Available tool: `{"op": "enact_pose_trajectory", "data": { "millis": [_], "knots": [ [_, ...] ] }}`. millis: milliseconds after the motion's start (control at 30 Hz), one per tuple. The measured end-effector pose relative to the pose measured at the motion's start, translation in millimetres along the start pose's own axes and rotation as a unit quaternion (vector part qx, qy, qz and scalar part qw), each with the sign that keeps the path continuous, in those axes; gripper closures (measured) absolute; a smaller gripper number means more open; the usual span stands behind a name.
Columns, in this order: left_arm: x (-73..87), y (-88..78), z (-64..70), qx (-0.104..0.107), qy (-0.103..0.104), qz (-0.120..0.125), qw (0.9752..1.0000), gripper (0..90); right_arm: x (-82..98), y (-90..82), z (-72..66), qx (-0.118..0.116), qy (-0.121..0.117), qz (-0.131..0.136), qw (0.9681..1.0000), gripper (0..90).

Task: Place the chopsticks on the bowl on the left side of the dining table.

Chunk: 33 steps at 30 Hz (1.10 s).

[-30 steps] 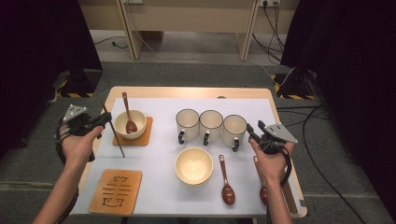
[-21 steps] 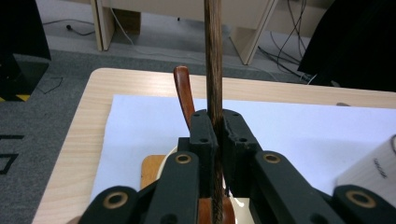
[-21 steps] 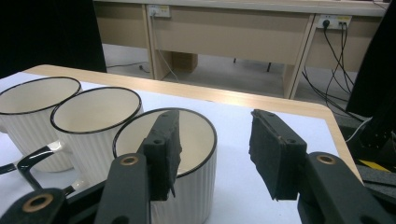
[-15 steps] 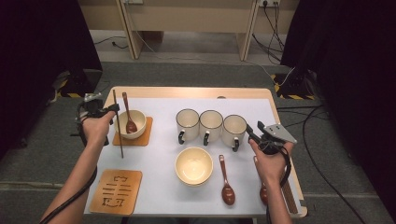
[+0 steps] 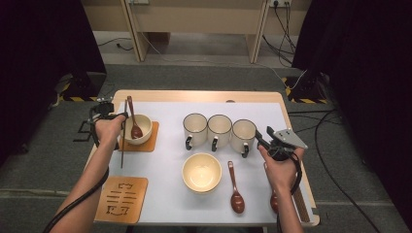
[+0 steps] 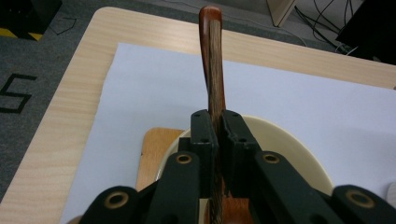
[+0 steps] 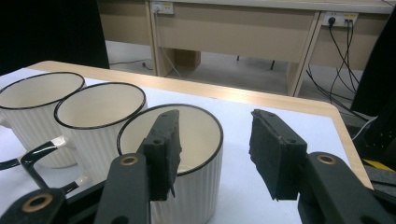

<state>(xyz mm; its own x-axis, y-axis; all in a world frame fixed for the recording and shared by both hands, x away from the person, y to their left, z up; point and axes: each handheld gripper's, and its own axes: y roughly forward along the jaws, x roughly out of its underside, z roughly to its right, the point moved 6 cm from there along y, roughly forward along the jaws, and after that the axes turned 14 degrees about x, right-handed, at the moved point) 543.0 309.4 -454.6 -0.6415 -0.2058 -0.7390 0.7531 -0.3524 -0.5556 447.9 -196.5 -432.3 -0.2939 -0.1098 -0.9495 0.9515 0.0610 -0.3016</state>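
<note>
Left gripper (image 6: 215, 135) is clamped on the handle of a brown wooden spoon (image 6: 212, 74); in the left gripper view the handle runs up between both closed jaws. The spoon's scoop end sits inside the cream bowl (image 5: 141, 127) at the table's left rear, and that bowl rests on an orange coaster (image 5: 148, 143). A thin dark stick (image 5: 122, 145) lies just beside that coaster, along the left hand (image 5: 109, 130).

Right gripper (image 7: 212, 149) has jaws spread apart, gripping nothing, 1 jaw over the rim of the nearest white mug (image 7: 187, 163). 3 mugs (image 5: 219, 131) stand in a row mid-table.

A second cream bowl (image 5: 201, 172) sits near front, empty. 1 spoon (image 5: 235, 191) lies right of it on the white mat (image 5: 165, 194), another spoon (image 5: 273, 201) by the right wrist. A second coaster (image 5: 121, 199) lies front left.
</note>
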Motion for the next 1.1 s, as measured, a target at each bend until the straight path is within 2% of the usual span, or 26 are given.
{"op": "enact_pose_trajectory", "data": {
  "millis": [167,433,733,867,1000,1100],
  "knots": [
    [5.0,5.7,-6.2,-0.006,-0.011,-0.011,0.9999,82.7,-0.3,0.2,0.1,0.000,-0.001,0.004,1.0000,53.1],
    [8.9,9.7,-9.9,-0.013,-0.012,-0.026,0.9995,82.6,-0.6,0.4,-0.2,-0.001,-0.001,0.006,1.0000,53.1],
    [9.6,12.4,-6.8,-0.010,-0.012,-0.036,0.9993,81.8,-0.8,0.0,0.1,0.000,-0.002,0.006,1.0000,53.1],
    [9.6,12.9,-5.6,-0.007,-0.015,-0.033,0.9993,78.7,-0.1,0.2,0.0,-0.002,0.000,0.003,1.0000,52.8],
    [8.8,7.4,-3.1,0.002,-0.009,-0.028,0.9995,73.7,-0.1,-0.2,1.9,0.001,0.000,0.001,1.0000,52.5],
    [6.8,-3.0,-1.2,0.008,0.006,-0.020,0.9998,72.5,-1.0,-1.0,3.9,0.002,0.001,0.001,1.0000,52.3]
  ]
}}
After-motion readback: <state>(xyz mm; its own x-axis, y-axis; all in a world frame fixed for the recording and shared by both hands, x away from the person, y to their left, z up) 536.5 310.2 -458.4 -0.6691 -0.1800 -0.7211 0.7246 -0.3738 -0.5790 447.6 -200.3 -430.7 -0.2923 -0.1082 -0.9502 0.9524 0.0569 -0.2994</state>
